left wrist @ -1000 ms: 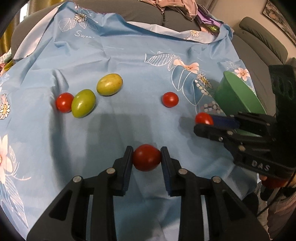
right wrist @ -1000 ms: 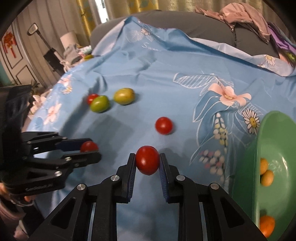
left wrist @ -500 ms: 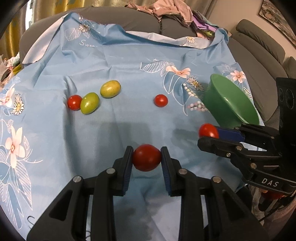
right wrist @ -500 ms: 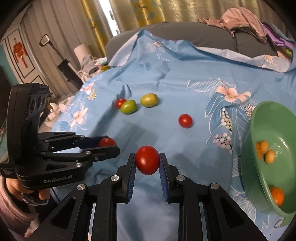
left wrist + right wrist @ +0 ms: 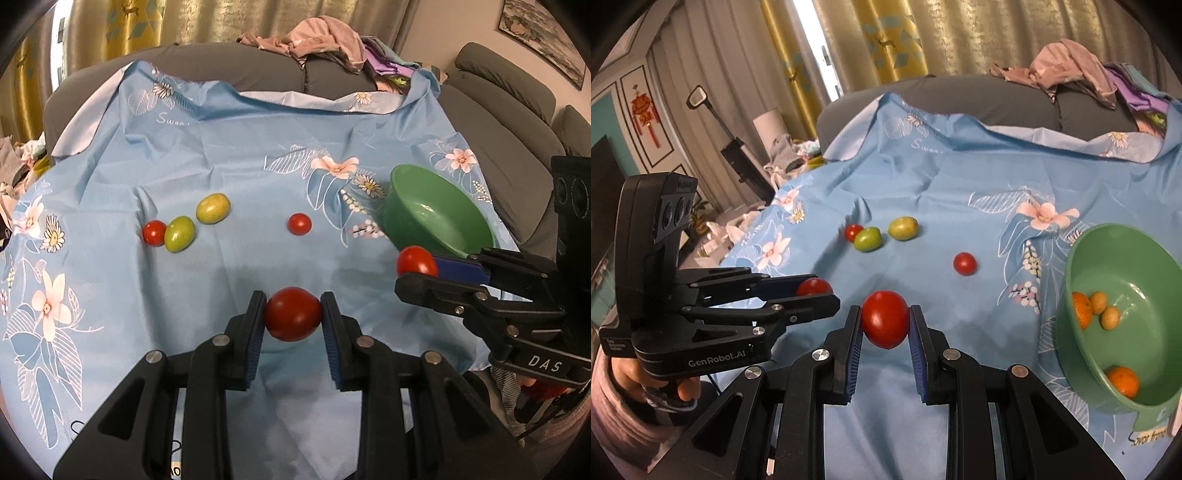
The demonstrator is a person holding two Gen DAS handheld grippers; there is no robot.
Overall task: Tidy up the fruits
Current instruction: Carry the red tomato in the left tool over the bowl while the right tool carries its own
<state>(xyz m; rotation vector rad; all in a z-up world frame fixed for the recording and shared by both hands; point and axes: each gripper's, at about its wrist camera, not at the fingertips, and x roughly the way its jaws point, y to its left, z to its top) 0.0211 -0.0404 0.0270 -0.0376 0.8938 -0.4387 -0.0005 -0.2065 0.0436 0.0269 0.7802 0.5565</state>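
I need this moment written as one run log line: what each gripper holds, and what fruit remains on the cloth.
left gripper: shut on red tomato | right gripper: shut on second red tomato | blue cloth: two red, two green fruits | green bowl: orange fruits

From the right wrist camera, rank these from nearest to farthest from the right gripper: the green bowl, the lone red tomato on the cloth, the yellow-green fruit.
From the right gripper:
1. Lone red tomato, just beyond the fingertips, slightly right.
2. Green bowl, at the right edge; its near rim is only a little farther than the tomato, so that call is close.
3. Yellow-green fruit, farther back on the cloth.
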